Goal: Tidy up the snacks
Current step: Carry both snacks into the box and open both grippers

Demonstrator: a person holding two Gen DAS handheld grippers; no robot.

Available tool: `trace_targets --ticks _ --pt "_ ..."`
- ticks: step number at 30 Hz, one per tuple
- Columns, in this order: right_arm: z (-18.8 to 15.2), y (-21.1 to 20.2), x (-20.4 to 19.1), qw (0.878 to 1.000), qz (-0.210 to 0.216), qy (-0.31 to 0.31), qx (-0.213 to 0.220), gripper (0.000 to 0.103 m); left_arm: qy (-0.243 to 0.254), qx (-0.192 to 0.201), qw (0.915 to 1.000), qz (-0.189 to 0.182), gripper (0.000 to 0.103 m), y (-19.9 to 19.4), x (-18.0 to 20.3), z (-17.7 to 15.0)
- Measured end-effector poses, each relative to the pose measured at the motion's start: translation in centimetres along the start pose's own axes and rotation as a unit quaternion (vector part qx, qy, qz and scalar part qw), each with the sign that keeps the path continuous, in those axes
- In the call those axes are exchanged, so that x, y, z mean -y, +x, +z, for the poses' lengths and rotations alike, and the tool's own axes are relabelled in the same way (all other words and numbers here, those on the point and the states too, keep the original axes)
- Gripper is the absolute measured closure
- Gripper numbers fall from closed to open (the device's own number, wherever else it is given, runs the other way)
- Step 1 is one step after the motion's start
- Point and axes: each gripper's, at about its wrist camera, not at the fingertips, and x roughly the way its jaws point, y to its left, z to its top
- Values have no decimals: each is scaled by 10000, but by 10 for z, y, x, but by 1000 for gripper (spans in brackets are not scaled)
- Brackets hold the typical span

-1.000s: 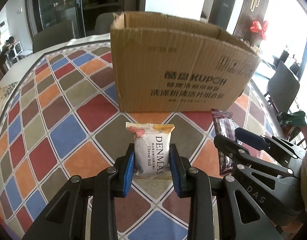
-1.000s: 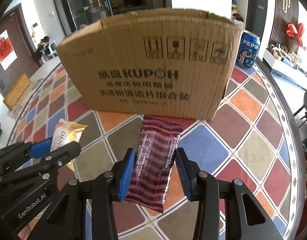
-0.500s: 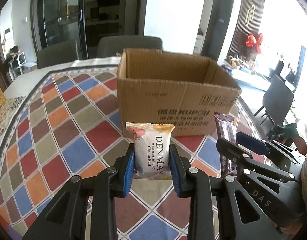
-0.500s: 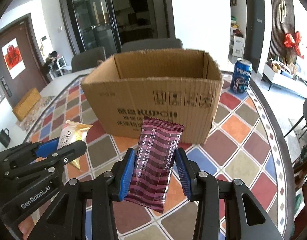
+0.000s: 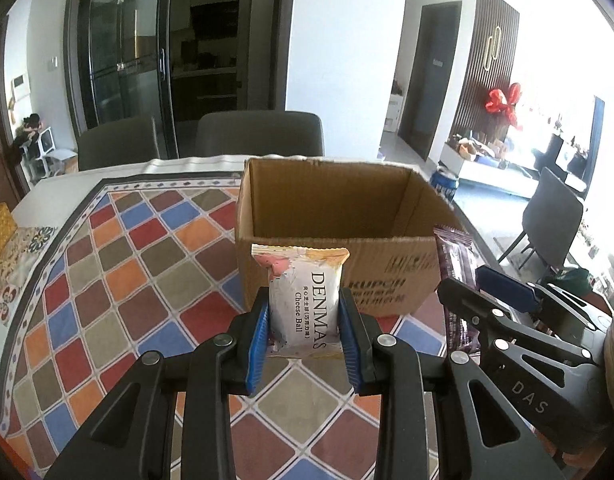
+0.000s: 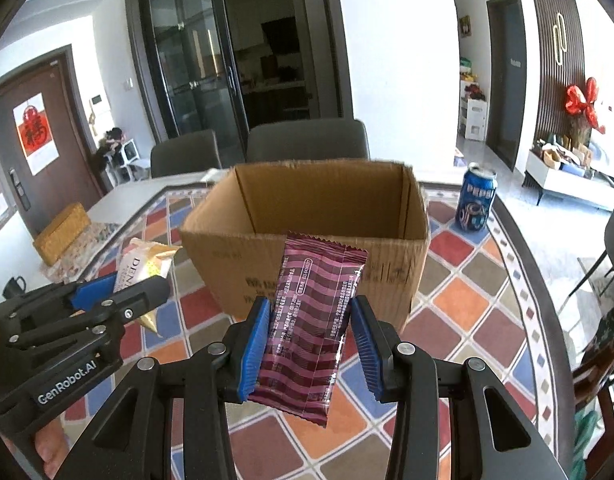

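Observation:
My left gripper [image 5: 303, 322] is shut on a white DENMAS Cheese Ball packet [image 5: 303, 300], held upright in the air in front of an open cardboard box [image 5: 339, 204]. My right gripper [image 6: 312, 338] is shut on a maroon striped snack packet [image 6: 313, 320], also held up before the box [image 6: 327, 200]. Each gripper shows in the other's view: the right gripper [image 5: 491, 292] with its maroon packet [image 5: 457, 276] at right, the left gripper [image 6: 119, 294] with its white packet [image 6: 145, 266] at left. What lies on the box floor is hidden.
The box stands on a table with a multicoloured diamond-pattern cloth [image 5: 119, 280]. A blue Pepsi can [image 6: 475, 198] stands right of the box. A yellow woven box [image 6: 63, 232] sits at the far left. Grey chairs [image 5: 259, 134] stand behind the table.
Both grippers have risen with their packets. The view now looks down into the open top of the box, which earlier showed mainly its front wall.

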Motion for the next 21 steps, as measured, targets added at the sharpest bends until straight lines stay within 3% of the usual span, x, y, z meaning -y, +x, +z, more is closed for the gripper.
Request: trace_targets --ticks 11,21 --pt "36 -7 3 9993 -124 -64 360 60 115 309 9994 32 71 4 0 37" --pt "65 7 4 9989 -189 -182 393 60 140 255 9996 0 71 28 -2 66"
